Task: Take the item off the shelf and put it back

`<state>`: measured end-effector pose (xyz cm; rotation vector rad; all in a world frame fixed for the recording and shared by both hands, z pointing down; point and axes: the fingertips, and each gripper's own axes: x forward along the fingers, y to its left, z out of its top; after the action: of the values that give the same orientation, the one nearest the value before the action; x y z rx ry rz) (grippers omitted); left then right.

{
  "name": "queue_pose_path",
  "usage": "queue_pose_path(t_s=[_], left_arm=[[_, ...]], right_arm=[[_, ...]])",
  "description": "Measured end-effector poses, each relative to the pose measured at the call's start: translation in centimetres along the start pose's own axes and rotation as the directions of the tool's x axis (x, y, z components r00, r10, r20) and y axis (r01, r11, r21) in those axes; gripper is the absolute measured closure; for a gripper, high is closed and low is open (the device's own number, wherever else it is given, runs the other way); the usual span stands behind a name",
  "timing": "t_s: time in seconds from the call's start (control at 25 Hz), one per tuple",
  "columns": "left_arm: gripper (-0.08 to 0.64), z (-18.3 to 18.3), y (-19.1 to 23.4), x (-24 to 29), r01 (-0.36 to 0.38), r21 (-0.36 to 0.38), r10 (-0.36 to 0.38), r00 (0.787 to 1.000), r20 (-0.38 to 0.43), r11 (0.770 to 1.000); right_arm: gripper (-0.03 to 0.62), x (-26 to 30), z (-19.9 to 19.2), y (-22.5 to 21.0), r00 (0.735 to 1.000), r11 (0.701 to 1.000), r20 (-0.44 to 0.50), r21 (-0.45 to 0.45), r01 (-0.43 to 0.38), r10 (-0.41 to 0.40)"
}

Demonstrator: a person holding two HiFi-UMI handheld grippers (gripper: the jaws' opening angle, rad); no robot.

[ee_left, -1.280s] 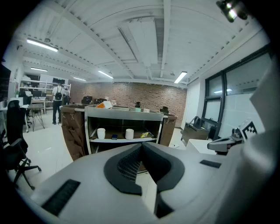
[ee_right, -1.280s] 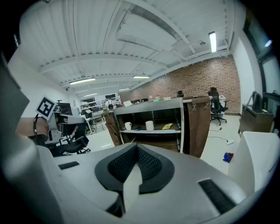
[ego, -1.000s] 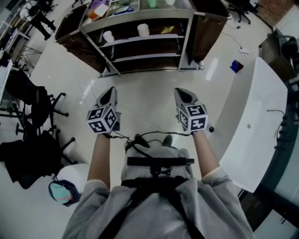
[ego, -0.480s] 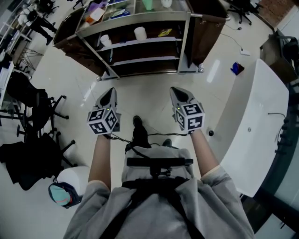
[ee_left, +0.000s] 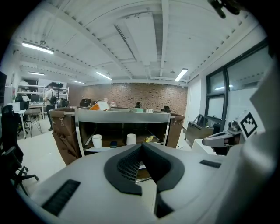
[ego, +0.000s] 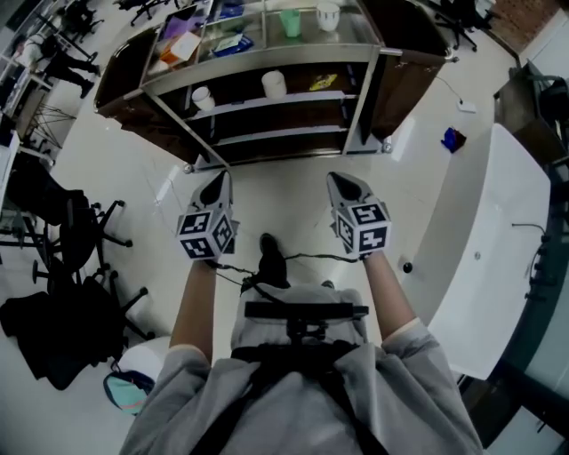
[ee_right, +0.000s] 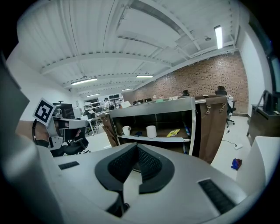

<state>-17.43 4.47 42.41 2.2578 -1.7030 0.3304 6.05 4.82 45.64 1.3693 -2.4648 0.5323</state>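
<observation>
Shelf unit of grey metal posts and dark boards (ego: 267, 56): on glossy pale floor (ego: 276, 200), straight ahead of both claws and well apart from them; brown fabric bag (ego: 397, 62) hung at right end, another at left end.
White cylinder (ego: 273, 83): smooth, upright, near middle of upper inner board; untouched.
White mug (ego: 204, 96): same board, toward left end.
Yellow packet (ego: 321, 82): flat, crinkled, same board, right of white cylinder.
Green cup (ego: 290, 23): upright on top level, white cup (ego: 328, 15) near it on the right.
Left claw (ego: 217, 180): grey moulded shell, black ribbed pads pressed together, nothing between; cube with square markers at rear.
Right claw (ego: 342, 181): same build, black ribbed pads meeting at tips, nothing held.
White desk (ego: 498, 204): smooth, rounded edge, off to the right.
</observation>
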Motion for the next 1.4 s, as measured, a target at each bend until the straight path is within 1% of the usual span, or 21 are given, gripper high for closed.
queue_pose_path(t_s=[0.12, 0.24, 0.48, 0.6, 0.68, 0.8, 0.92, 1.04, 1.08, 1.12, 1.4], left_arm=[[0.552, 0.9, 2.2, 2.7, 0.028, 0.010, -0.028, 1.000, -0.013, 1.000], [0.552, 1.6, 4.1, 5.1, 0.066, 0.034, -0.065, 0.997, -0.036, 0.997], [0.552, 2.9, 7.2, 9.6, 0.160, 0.060, -0.159, 0.987, -0.027, 0.985], [0.552, 2.9, 8.0, 11.6, 0.191, 0.081, -0.188, 0.981, -0.036, 0.978], [0.552, 2.9, 8.5, 12.7, 0.194, 0.086, -0.191, 0.981, -0.040, 0.977], [0.552, 2.4, 9.0, 14.1, 0.185, 0.072, -0.183, 0.982, -0.042, 0.980], [0.552, 2.2, 9.3, 16.0, 0.160, 0.065, -0.158, 0.987, -0.038, 0.985], [0.552, 1.4, 8.4, 18.1, 0.135, 0.057, -0.133, 0.990, -0.042, 0.989], [0.537, 1.0, 8.0, 18.9, 0.135, 0.056, -0.133, 0.990, -0.046, 0.989], [0.498, 0.7, 7.6, 19.8, 0.138, 0.054, -0.136, 0.989, -0.051, 0.989], [0.380, -1.9, 5.5, 27.0, 0.141, 0.047, -0.139, 0.989, -0.056, 0.989]], right_arm=[[0.583, 3.1, 1.0, -0.3, 1.000, 0.999, -0.010, 0.015, 0.029, -0.028], [0.583, 6.1, 1.8, -0.3, 0.998, 0.998, -0.018, 0.027, 0.060, -0.059], [0.583, 11.9, 3.5, 0.2, 0.994, 0.993, -0.018, 0.046, 0.112, -0.111], [0.583, 14.0, 4.3, -0.2, 0.991, 0.989, -0.008, 0.055, 0.135, -0.134], [0.583, 15.2, 4.7, -0.6, 0.990, 0.988, -0.006, 0.060, 0.142, -0.142], [0.583, 16.7, 4.8, -1.1, 0.990, 0.989, -0.019, 0.056, 0.138, -0.137], [0.583, 18.4, 5.1, -2.1, 0.992, 0.991, -0.024, 0.052, 0.122, -0.121], [0.583, 19.7, 5.2, -3.7, 0.994, 0.993, -0.029, 0.047, 0.106, -0.104], [0.583, 20.2, 5.1, -4.3, 0.994, 0.994, -0.032, 0.046, 0.101, -0.100], [0.583, 20.7, 5.0, -4.8, 0.995, 0.994, -0.037, 0.042, 0.097, -0.096], [0.583, 24.6, 3.8, -8.2, 0.996, 0.998, -0.053, 0.007, 0.069, -0.069]])
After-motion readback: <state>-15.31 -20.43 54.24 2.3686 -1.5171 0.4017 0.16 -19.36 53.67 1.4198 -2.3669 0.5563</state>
